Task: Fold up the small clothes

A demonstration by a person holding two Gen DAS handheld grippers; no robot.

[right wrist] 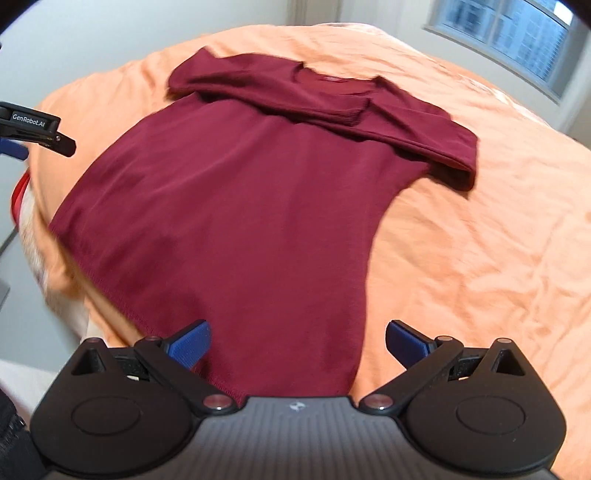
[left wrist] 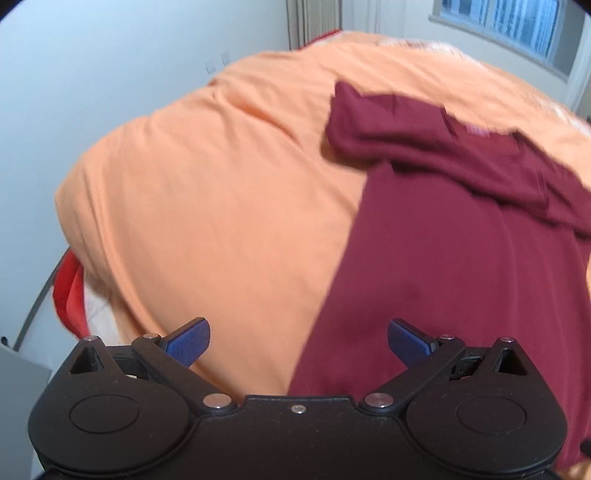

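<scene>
Shirt (right wrist: pixel 236 206) of dark red soft knit lies flat on the orange bed cover (right wrist: pixel 480 240), which is wrinkled; its upper part with the sleeves is folded over the body. Left gripper (left wrist: pixel 299 341) and right gripper (right wrist: pixel 297 341) both have blue ribbed fingers (right wrist: pixel 190 343) spread apart, holding nothing.

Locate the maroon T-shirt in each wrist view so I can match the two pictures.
Left wrist view: the maroon T-shirt fills the right half, its hem running under the open left hand-held gripper.
Right wrist view: the maroon T-shirt lies centre frame, sleeves folded across the top, hem near the open right hand-held gripper.
Shared landmark: the orange bedspread beneath it, and the window at upper right.
</scene>
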